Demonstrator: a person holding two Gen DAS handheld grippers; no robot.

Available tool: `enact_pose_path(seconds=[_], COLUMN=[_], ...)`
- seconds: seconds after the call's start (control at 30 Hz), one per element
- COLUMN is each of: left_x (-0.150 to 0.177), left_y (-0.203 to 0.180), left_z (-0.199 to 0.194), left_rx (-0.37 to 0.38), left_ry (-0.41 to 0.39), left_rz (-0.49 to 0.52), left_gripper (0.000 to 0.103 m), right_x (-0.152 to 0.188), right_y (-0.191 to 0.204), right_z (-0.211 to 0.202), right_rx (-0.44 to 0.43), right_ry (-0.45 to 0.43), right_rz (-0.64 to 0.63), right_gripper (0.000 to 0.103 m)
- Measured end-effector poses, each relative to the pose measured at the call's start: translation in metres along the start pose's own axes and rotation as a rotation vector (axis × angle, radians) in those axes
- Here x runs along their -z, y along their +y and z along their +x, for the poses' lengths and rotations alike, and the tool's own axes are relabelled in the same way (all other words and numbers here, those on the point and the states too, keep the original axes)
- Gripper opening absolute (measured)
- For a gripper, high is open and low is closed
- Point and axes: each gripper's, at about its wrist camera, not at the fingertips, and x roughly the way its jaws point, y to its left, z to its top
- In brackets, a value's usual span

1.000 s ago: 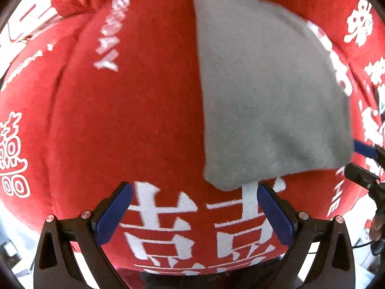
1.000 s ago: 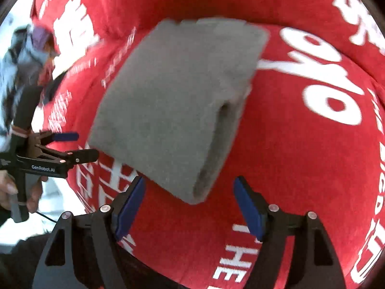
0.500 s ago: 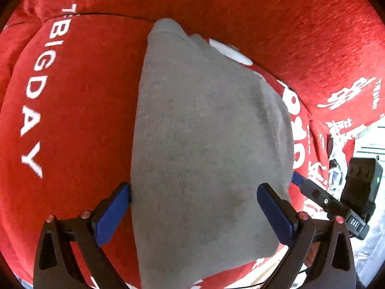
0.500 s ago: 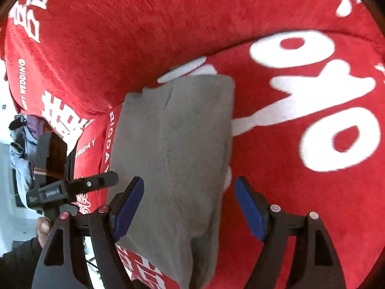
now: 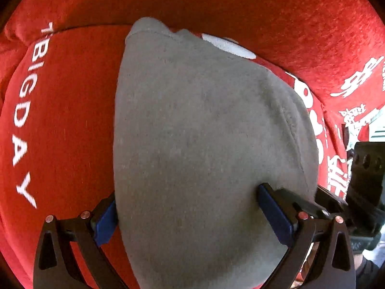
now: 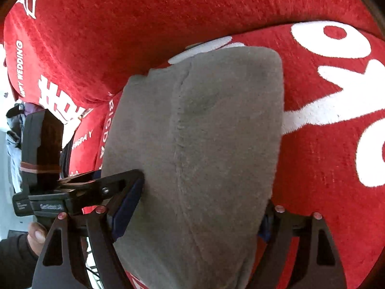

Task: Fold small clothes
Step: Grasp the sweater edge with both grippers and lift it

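A folded grey garment [image 5: 207, 144] lies on a red cushion with white lettering [image 5: 60, 132]. My left gripper [image 5: 192, 214] is open, its blue pads on either side of the garment's near end, one beside the left edge and one resting on top at the right. In the right wrist view the same garment [image 6: 216, 144] runs between the open jaws of my right gripper [image 6: 192, 219]. A seam runs along its length. The other gripper shows in each view, close beside the garment.
The red backrest [image 5: 216, 7] rises right behind the garment's far end. The cushion extends to the right with large white characters [image 6: 336, 84]. A hand [image 6: 36, 233] holds the left gripper at the left edge of the right wrist view.
Both grippers have moved forward and down onto the garment's near end. The garment now fills the space between the jaws in both views. The jaws stay open.
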Motion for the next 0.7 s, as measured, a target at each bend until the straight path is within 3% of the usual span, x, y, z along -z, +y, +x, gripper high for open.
enact_pose_path(seconds=[0.03, 0.1, 0.2, 0.27, 0.37, 0.7], left_x=[-0.003, -0.001, 0.006, 0.008, 0.009, 0.030], left_y=[0.006, -0.001, -0.003, -0.002, 0.001, -0.009], left_z=[-0.002, -0.003, -0.016, -0.025, -0.037, -0.097], left_rx=[-0.008, -0.033, -0.051, -0.058, -0.061, -0.092], left_ry=[-0.006, -0.025, -0.049, -0.056, -0.044, -0.031], left_rz=[0.008, 0.042, 0.079, 0.087, 0.073, 0.065], left_gripper=[0.100, 0.091, 0.073, 0.059, 0.048, 0.046], right_x=[0.001, 0.003, 0.004, 0.006, 0.008, 0.031], right_y=[0.001, 0.006, 0.017, 0.022, 0.035, 0.097], right_z=[0.000, 0.000, -0.007, -0.015, -0.025, -0.074], right_rx=[0.014, 0.055, 0.081, 0.094, 0.098, 0.108], right_ry=[-0.003, 0.005, 0.008, -0.006, -0.022, -0.023], right_rz=[-0.009, -0.049, -0.072, -0.076, -0.068, -0.101], right_gripper=[0.081, 0.068, 0.055, 0.050, 0.047, 0.041])
